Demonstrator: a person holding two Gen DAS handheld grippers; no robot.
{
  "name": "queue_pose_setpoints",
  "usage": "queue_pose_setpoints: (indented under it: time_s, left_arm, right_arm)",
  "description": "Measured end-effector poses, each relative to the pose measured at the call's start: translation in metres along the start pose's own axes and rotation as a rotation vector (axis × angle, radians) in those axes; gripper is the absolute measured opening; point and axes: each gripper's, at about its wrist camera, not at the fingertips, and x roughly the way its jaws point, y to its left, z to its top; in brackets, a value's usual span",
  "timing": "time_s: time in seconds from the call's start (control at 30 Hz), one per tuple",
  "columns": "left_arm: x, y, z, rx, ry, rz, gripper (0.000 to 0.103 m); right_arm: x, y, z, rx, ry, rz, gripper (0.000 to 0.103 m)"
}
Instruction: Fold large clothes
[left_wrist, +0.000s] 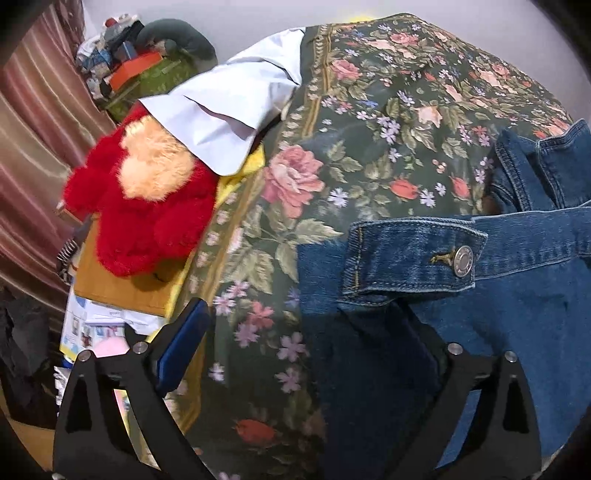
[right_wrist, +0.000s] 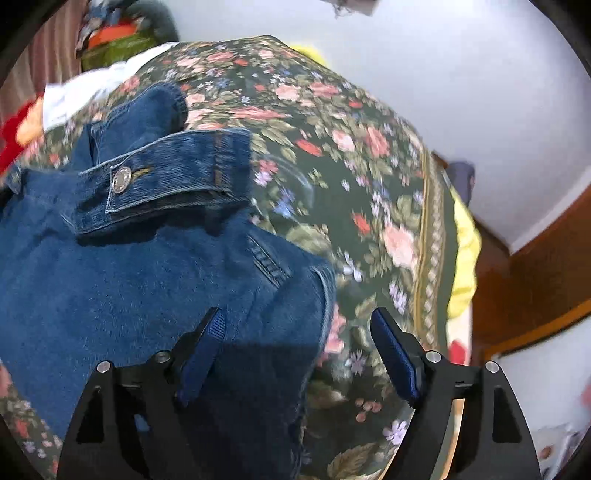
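1. Denim jacket lies on the floral bedspread, filling the lower right of the left wrist view; a cuff with a metal snap button lies across it
2. Left gripper has its jaws spread wide apart; left blue pad is over the bedspread's edge, right finger is down over the jacket's dark left edge, its pad hidden, nothing clamped
3. Same view, beside the bed on the left: red plush toy with a cream patch, white cloth draped over the bed's edge and touching the toy, brown cardboard box under the toy, striped curtain far left
4. Right wrist view: jacket takes up the left half on the bedspread, cuff and snap button upper left, slightly motion-blurred
5. Right gripper has jaws apart, gripping nothing; left pad is over the denim, right pad over bare bedspread, jacket's right edge runs between them
6. Yellow sheet shows past the bedspread's right edge, white wall behind
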Motion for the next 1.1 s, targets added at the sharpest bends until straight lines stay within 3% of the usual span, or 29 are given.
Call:
queue_pose_setpoints:
  time_s: [0.17,0.27,0.43,0.6,0.77,0.87,0.97,1.1]
  left_arm:
    - [-0.027,0.004,-0.003,0.01,-0.041,0.056,0.098]
    - [-0.052,0.006,-0.007,0.005,-0.077,0.017,0.098]
    - [-0.089,-0.006,-0.015,0.018,-0.139,-0.014,0.098]
    - [-0.107,-0.028,-0.027,0.064,-0.172,-0.05,0.098]
    - [-0.097,-0.052,-0.046,0.115,-0.137,-0.082,0.098]
    - [-0.076,-0.062,-0.063,0.159,-0.074,-0.066,0.098]
    - [-0.056,-0.057,-0.08,0.171,-0.031,-0.029,0.099]
    - [-0.048,-0.024,-0.086,0.054,0.009,-0.121,0.1]
  right_arm:
    - [-0.019,-0.011,-0.007,0.084,-0.001,0.059,0.079]
    - [-0.043,-0.001,-0.007,0.083,-0.048,0.089,0.079]
    - [-0.085,0.038,0.002,0.049,-0.128,0.227,0.079]
    - [-0.09,0.096,0.01,0.002,-0.091,0.352,0.079]
    - [-0.066,0.152,0.007,-0.082,-0.015,0.386,0.079]
    - [-0.05,0.175,0.001,-0.168,0.033,0.333,0.079]
    - [-0.04,0.178,-0.006,-0.235,0.038,0.262,0.079]
    - [-0.041,0.151,-0.014,-0.224,0.016,0.269,0.079]
